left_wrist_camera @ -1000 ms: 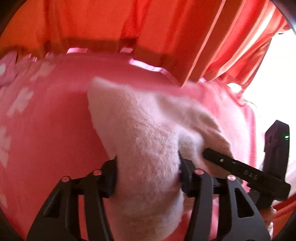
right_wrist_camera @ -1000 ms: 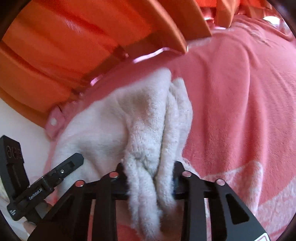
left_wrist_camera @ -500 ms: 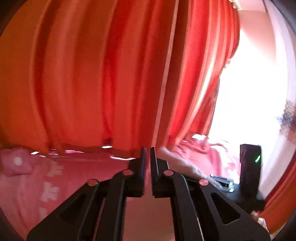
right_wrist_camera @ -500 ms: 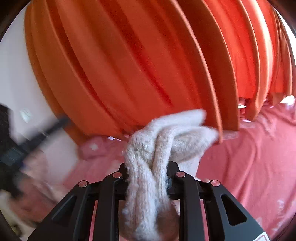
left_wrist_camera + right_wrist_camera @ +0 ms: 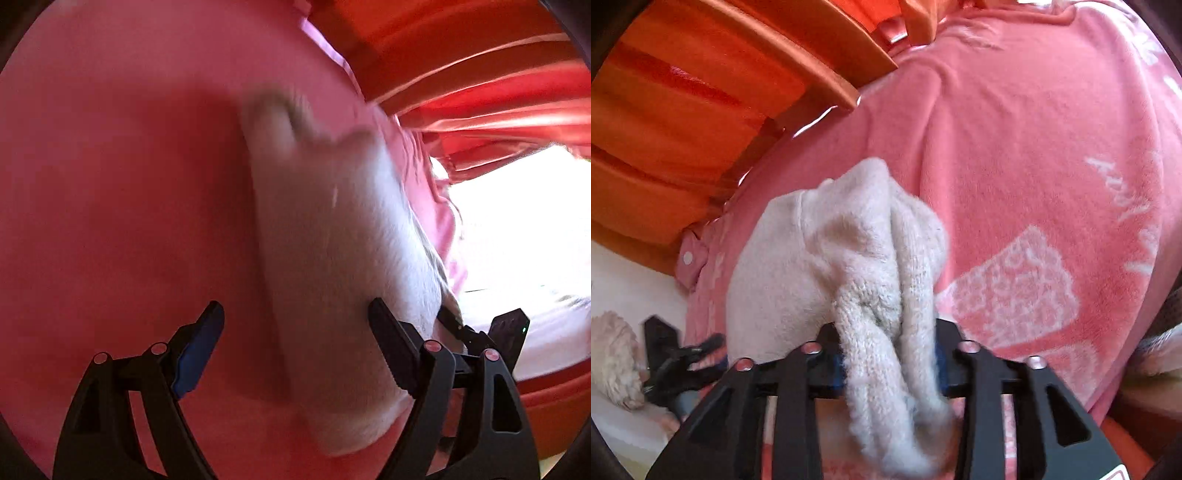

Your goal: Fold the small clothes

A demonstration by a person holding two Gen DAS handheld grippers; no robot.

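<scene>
A fluffy off-white knitted garment point(image 5: 849, 258) lies on a pink blanket point(image 5: 1015, 147). My right gripper point(image 5: 890, 362) is shut on a bunched end of it. In the left wrist view the same garment point(image 5: 332, 258) stretches away, blurred. My left gripper point(image 5: 295, 332) is open, its jaws wide apart, with the garment lying between them near the right finger point(image 5: 391, 347). The right gripper's body point(image 5: 491, 336) shows at the right of the left wrist view, and the left gripper point(image 5: 676, 358) shows at the lower left of the right wrist view.
Orange-red curtains point(image 5: 480, 74) hang behind the bed, also in the right wrist view point(image 5: 701, 92). Bright window light point(image 5: 524, 221) is at the right. Another fluffy white item point(image 5: 613, 358) lies on a white surface at the far left. The blanket has white patterns point(image 5: 1015, 295).
Both grippers swung up toward the curtains, then came back down to the blanket. My left gripper let go of the garment, shut empty, and now stands open. My right gripper kept its hold.
</scene>
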